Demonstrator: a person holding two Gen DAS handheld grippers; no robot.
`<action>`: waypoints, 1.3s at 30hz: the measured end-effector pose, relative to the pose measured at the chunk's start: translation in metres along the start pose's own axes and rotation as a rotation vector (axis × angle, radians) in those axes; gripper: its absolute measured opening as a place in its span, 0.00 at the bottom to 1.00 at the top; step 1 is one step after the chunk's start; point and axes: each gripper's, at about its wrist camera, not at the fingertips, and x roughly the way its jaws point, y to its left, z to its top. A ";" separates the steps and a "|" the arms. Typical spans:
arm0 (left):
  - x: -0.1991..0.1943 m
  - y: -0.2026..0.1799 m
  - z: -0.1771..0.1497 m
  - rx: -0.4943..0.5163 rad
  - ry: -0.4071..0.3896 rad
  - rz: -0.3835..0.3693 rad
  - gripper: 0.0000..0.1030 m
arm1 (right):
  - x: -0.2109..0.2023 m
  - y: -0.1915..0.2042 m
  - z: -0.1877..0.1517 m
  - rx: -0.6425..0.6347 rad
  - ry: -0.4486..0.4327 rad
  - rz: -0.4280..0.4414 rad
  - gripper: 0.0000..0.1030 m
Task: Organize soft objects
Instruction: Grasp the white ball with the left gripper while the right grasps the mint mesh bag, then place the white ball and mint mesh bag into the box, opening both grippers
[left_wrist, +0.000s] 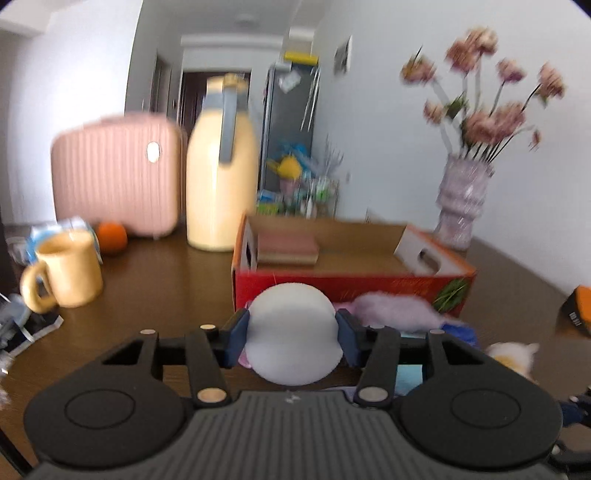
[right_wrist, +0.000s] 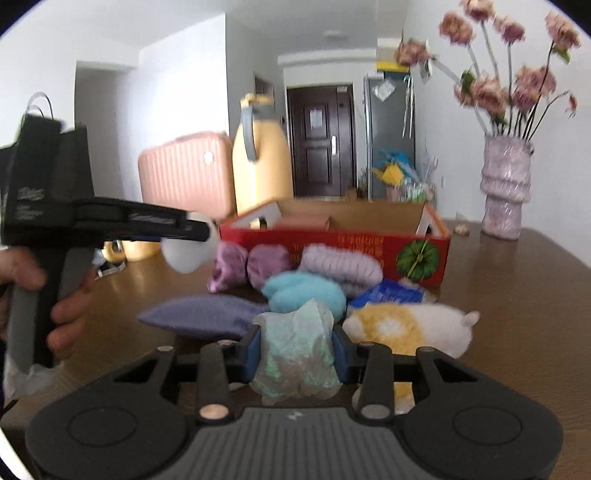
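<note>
Item, left gripper (left_wrist: 291, 334): pads pinched on a white soft ball (left_wrist: 293, 332), held clear of the brown table (left_wrist: 159, 288), just short of the red cardboard box (left_wrist: 347, 291). Item, right gripper (right_wrist: 295, 352): pads pressed on a crumpled, translucent greenish bag (right_wrist: 297, 350), held low over the table near the loose pile. Pile, in front of the box: two mauve pouches (right_wrist: 251, 264), lilac fluffy roll (right_wrist: 341, 264), turquoise fluffy piece (right_wrist: 304, 291), grey-blue cushion (right_wrist: 199, 317), white-and-yellow plush (right_wrist: 410, 328). The box stands open, with a pink-and-tan folded piece (left_wrist: 288, 249) at its left end and the rest of its floor bare. Handling note — carry each piece over the near wall before letting go, release low inside the bare part, and squeeze no harder than holds — both pieces deform readily. Bystanders to avoid: yellow jug (left_wrist: 221, 177), mug (left_wrist: 68, 269), flower vase (left_wrist: 461, 199).
</note>
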 end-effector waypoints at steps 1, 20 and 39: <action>-0.015 -0.002 0.001 0.001 -0.021 -0.004 0.51 | -0.009 0.000 0.001 0.001 -0.018 -0.001 0.37; -0.168 -0.029 -0.022 -0.012 -0.131 -0.037 0.52 | -0.121 0.014 -0.012 0.023 -0.167 -0.006 0.37; 0.169 -0.055 0.137 0.022 0.246 -0.129 0.52 | 0.160 -0.129 0.187 0.140 0.093 0.020 0.38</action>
